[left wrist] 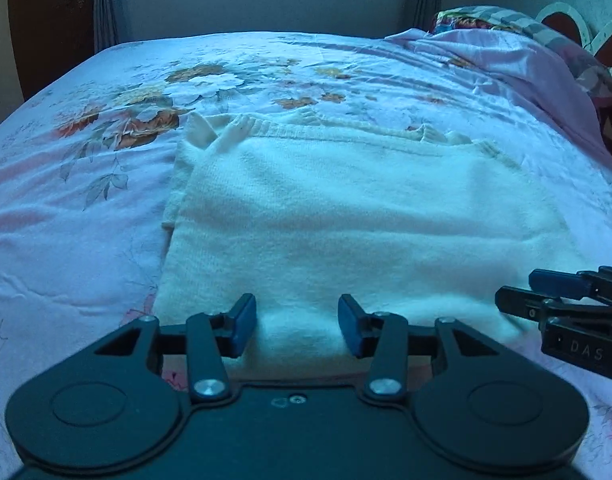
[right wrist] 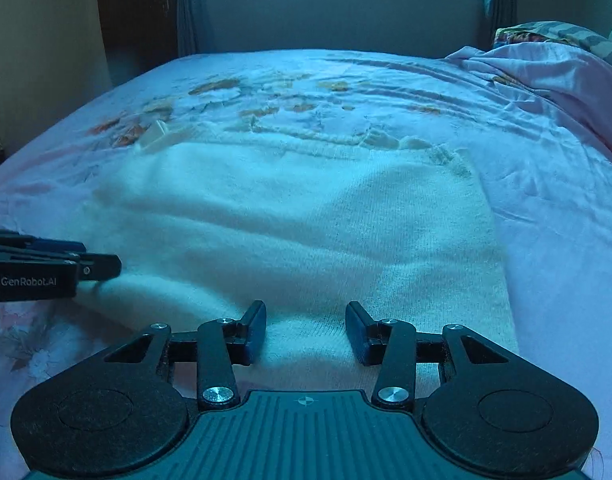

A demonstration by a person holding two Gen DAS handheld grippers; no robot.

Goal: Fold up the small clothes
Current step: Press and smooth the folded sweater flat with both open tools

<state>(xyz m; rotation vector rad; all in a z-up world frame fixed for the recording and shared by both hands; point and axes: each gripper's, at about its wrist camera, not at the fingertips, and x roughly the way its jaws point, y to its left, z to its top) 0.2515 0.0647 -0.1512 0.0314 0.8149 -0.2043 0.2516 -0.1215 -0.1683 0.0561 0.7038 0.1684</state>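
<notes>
I hold my left gripper (left wrist: 297,325) over the near edge of a white knitted sweater (left wrist: 346,216). Its two blue pads (left wrist: 244,326) stand partly apart, and nothing is between them; I see only the knit below the gap. My right gripper (right wrist: 305,330) is in the same state: its jaws are partly apart and empty, above the near edge of the sweater (right wrist: 290,216).

The sweater lies folded flat on the bed (left wrist: 66,184), close to the near edge and about in the middle of its width. In the left wrist view the far side of the sweater shows a ribbed hem, and a lower layer comes out a little at its left side. In the right wrist view the right side of the sweater is a straight line.

The bed has a pale sheet with a flower print (left wrist: 146,112) beyond the sweater. At the far right corner of the bed lies a crumpled pink blanket (right wrist: 554,76), with a colourful pillow (right wrist: 554,34) behind it.

Each gripper shows in the other camera: my right gripper (left wrist: 518,292) comes in from the right side over the near right corner of the sweater, and my left gripper (right wrist: 102,260) comes in from the left side, beside the near left part of it. Whether they touch the cloth I cannot tell.
</notes>
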